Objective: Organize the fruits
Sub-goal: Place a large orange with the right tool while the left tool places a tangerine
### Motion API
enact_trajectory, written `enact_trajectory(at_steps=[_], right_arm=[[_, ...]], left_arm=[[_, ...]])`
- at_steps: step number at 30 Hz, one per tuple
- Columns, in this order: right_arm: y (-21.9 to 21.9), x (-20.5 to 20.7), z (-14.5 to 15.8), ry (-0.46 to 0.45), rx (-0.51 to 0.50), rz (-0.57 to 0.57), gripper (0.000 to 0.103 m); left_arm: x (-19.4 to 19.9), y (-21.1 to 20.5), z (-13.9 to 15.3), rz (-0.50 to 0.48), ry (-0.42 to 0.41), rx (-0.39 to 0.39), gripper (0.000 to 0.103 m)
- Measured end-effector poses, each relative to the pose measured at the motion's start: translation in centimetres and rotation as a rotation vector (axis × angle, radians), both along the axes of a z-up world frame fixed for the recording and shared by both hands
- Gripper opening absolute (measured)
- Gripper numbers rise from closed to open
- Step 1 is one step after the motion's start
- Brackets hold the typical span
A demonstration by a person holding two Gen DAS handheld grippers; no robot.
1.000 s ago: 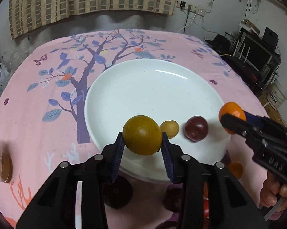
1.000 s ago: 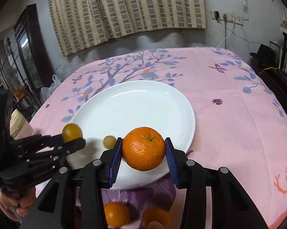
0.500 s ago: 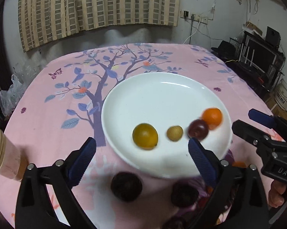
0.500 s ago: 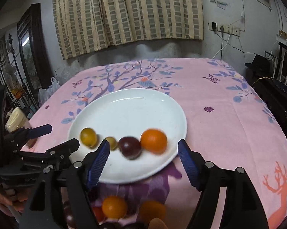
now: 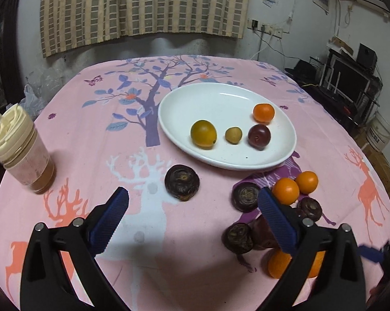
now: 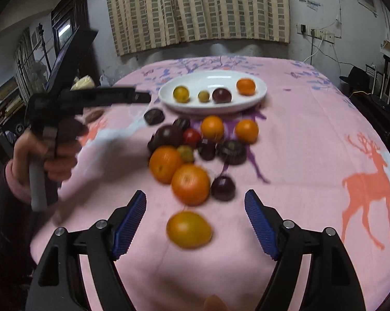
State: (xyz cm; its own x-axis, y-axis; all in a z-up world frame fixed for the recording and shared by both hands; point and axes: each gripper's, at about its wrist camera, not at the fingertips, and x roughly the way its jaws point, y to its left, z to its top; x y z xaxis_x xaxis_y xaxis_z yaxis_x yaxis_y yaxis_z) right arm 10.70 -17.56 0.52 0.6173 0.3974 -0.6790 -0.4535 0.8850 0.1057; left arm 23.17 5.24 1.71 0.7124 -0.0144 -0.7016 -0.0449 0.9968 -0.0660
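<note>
A white plate (image 5: pixel 221 98) (image 6: pixel 213 77) holds a yellow-green fruit (image 5: pixel 203 133), a small yellow fruit (image 5: pixel 233 135), a dark plum (image 5: pixel 259 135) and an orange (image 5: pixel 264 112). Loose oranges (image 6: pixel 191 184), dark round fruits (image 5: pixel 182 182) and a yellow-orange fruit (image 6: pixel 189 229) lie on the pink cloth in front of the plate. My left gripper (image 5: pixel 193 216) is open and empty, held above the cloth before the plate. My right gripper (image 6: pixel 195 220) is open and empty, above the yellow-orange fruit. The left gripper (image 6: pixel 91 98) also shows in the right wrist view.
A jar with a cream lid (image 5: pixel 21 150) stands at the table's left edge. Dark shelves and electronics (image 5: pixel 350 77) stand to the right of the table. A curtain (image 5: pixel 143 5) hangs on the far wall.
Both grippers let go of their fruit onto the plate, opened wide and pulled back from it. The loose fruit pile on the cloth has come into view.
</note>
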Motion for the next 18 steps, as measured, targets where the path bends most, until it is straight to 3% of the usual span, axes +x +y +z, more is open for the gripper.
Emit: enact_trajectory(at_steps=[5, 7, 13, 18], right_arm=[[1.4, -1.3, -1.1, -0.019, -0.076, 0.008, 0.078], [1.5, -1.1, -1.5, -0.010, -0.087, 0.008, 0.065], [1.5, -0.6, -2.6, 0.030, -0.105, 0.011, 0.042], [-0.1, 0.1, -2.5, 0.074, 0.029, 0.008, 0.041]], left_arm=[[0.0, 0.3, -0.3, 0.020, 0.009, 0.013, 0.098], [0.0, 0.5, -0.4, 0.023, 0.012, 0.016, 0.098], [-0.2, 0.5, -0.1, 0.017, 0.004, 0.012, 0.098], [-1.2, 0.1, 0.0, -0.058, 0.015, -0.026, 0.098]])
